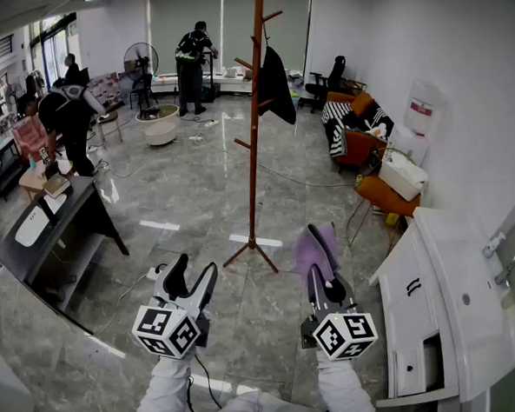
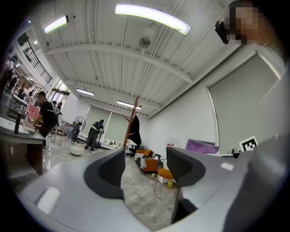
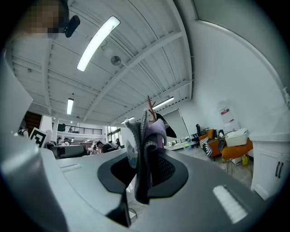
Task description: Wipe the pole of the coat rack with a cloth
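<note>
The coat rack's pole (image 1: 255, 114), at the centre of the head view, looks like reddish-brown wood, smooth with a slight sheen. The cloth (image 1: 312, 243) in the right hand-held gripper (image 1: 320, 264) is soft purple fabric with a fuzzy nap, greyer along one folded edge. Both gripper bodies look like matt grey plastic. The left hand-held gripper (image 1: 190, 282) has dark pads (image 2: 112, 168) with a fine ribbed texture. The floor (image 1: 197, 197) is glossy, marble-patterned stone or tile that mirrors the lights.
</note>
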`<action>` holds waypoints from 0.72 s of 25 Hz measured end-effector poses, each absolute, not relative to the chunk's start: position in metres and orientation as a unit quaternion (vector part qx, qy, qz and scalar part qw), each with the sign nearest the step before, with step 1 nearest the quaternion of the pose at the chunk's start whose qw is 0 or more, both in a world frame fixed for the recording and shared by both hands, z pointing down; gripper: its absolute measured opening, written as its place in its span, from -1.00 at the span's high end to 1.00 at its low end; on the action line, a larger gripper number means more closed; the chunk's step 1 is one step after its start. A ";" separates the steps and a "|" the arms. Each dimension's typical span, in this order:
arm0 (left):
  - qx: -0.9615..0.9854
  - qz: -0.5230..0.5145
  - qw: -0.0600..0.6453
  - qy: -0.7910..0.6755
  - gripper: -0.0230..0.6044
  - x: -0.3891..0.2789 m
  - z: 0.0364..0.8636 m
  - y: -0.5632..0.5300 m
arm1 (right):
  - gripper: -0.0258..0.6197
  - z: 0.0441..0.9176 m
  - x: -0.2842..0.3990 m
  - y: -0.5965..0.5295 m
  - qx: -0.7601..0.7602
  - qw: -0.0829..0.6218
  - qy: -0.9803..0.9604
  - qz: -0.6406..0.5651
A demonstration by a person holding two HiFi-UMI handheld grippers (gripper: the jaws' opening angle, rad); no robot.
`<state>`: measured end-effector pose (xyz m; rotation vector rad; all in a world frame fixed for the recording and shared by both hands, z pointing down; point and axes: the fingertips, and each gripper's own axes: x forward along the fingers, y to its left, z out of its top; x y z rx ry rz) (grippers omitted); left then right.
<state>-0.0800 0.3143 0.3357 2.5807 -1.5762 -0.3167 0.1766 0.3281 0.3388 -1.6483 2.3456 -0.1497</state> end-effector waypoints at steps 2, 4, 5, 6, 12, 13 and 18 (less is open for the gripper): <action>0.849 -0.102 0.052 -0.516 -0.06 -0.079 0.338 0.313 | 0.75 0.339 0.176 0.326 -0.568 0.133 0.811 -0.050; 0.849 -0.100 0.053 -0.516 -0.06 -0.079 0.340 0.310 | 0.75 0.339 0.174 0.324 -0.566 0.130 0.812 -0.047; 0.849 -0.100 0.053 -0.516 -0.06 -0.080 0.340 0.308 | 0.75 0.339 0.172 0.322 -0.565 0.129 0.813 -0.045; 0.849 -0.100 0.052 -0.517 -0.06 -0.081 0.340 0.306 | 0.75 0.339 0.171 0.320 -0.564 0.129 0.814 -0.045; 0.849 -0.099 0.052 -0.516 -0.06 -0.078 0.340 0.295 | 0.75 0.338 0.173 0.309 -0.563 0.129 0.815 -0.044; 0.850 -0.098 0.054 -0.516 -0.06 -0.076 0.341 0.293 | 0.75 0.339 0.175 0.307 -0.564 0.130 0.814 -0.046; 0.850 -0.096 0.064 -0.513 -0.06 -0.063 0.346 0.283 | 0.75 0.342 0.189 0.295 -0.557 0.151 0.814 -0.066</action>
